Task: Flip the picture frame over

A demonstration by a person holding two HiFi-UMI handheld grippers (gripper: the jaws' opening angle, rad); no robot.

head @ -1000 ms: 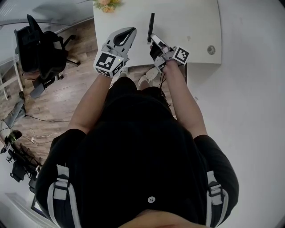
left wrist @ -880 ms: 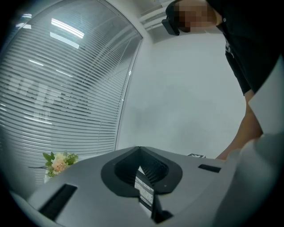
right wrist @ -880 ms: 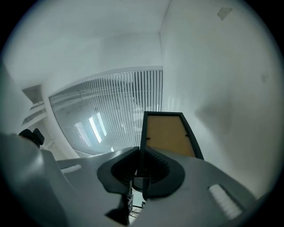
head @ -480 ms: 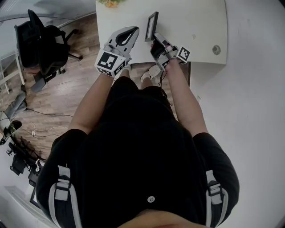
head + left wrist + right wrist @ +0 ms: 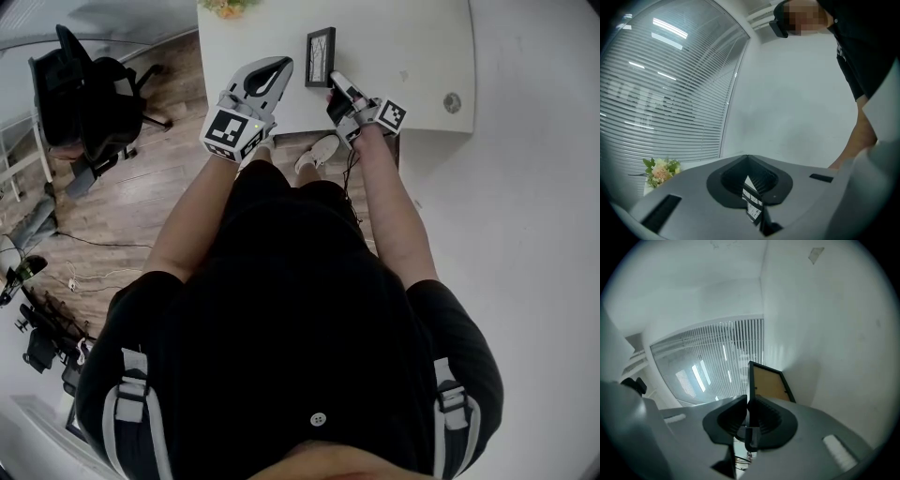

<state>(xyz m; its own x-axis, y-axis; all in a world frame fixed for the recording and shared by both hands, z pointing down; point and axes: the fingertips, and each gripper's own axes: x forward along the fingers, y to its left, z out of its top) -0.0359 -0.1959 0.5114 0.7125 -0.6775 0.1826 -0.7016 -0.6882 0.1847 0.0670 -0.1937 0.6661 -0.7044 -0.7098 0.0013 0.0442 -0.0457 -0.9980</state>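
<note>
The room has a wood floor on the left and a pale floor on the right. A white table stands at 12 o'clock from the person. A black office chair stands on the wood at 10 o'clock, well apart from the table, with cables on the floor under it.

The left gripper hangs over the near table edge, at 8 o'clock from the picture frame and just beside it. Its jaws meet at the tips and hold nothing.

The right gripper is at 5 o'clock from the frame. Its jaws are clamped on the black rim of the frame's near edge. In the right gripper view the frame shows a tan panel. If it lies flat on the table I cannot tell.

Flowers lie at the far table edge, at 10 o'clock from the frame. A round cable hole is at 4 o'clock. Both are well apart from it.
</note>
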